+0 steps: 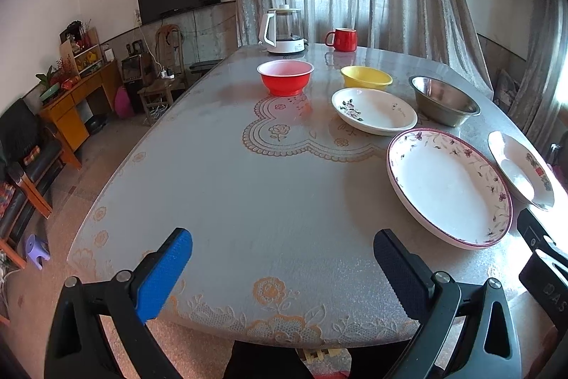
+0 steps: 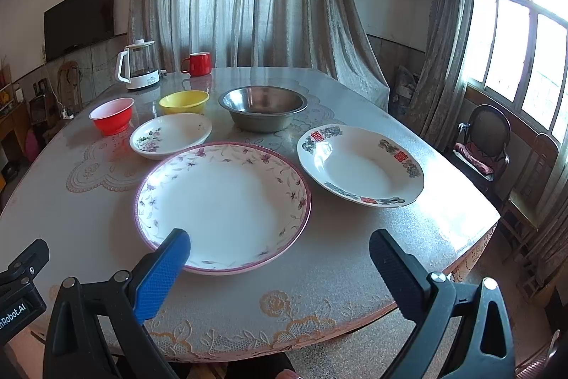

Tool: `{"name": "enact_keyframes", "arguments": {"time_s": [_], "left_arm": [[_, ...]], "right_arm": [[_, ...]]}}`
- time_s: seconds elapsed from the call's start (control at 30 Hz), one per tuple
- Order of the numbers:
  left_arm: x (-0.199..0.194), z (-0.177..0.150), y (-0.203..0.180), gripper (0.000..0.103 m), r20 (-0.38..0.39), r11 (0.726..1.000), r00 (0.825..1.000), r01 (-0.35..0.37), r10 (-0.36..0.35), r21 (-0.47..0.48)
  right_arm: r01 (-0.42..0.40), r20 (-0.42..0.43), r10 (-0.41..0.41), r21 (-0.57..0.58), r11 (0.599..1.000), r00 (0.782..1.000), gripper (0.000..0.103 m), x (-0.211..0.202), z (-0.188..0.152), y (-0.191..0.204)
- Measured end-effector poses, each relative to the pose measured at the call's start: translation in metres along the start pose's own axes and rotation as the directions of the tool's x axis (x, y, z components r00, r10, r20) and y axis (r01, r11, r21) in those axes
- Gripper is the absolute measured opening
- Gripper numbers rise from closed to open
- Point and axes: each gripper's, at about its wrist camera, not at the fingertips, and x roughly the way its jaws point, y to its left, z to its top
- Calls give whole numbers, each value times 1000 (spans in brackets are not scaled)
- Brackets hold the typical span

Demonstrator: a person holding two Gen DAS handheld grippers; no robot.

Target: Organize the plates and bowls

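On the table lie a large pink-rimmed floral plate (image 2: 223, 205) (image 1: 447, 187), a deep plate with red and blue motifs (image 2: 358, 164) (image 1: 520, 171), and a small floral dish (image 2: 170, 135) (image 1: 374, 111). Behind them stand a steel bowl (image 2: 262, 107) (image 1: 443, 100), a yellow bowl (image 2: 184, 102) (image 1: 365, 77) and a red bowl (image 2: 112, 115) (image 1: 285, 77). My left gripper (image 1: 282, 267) is open and empty over the table's near left part. My right gripper (image 2: 280, 263) is open and empty, just in front of the large plate.
A white electric kettle (image 1: 284, 31) (image 2: 140, 66) and a red mug (image 1: 342, 39) (image 2: 197, 63) stand at the table's far end. The table (image 1: 248, 201) has a lace-patterned cover. Chairs stand by the window (image 2: 484, 144). Cabinets and stools line the left wall (image 1: 78, 105).
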Motion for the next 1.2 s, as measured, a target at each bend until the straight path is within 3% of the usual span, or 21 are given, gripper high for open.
{"name": "enact_keyframes", "arguments": {"time_s": [1.2], "left_arm": [[5,-3,3,103,-16,1000,1000,-11,11,-11]], "right_arm": [[6,-22,-6,0,1000,1000,103,4,-3,0]]}}
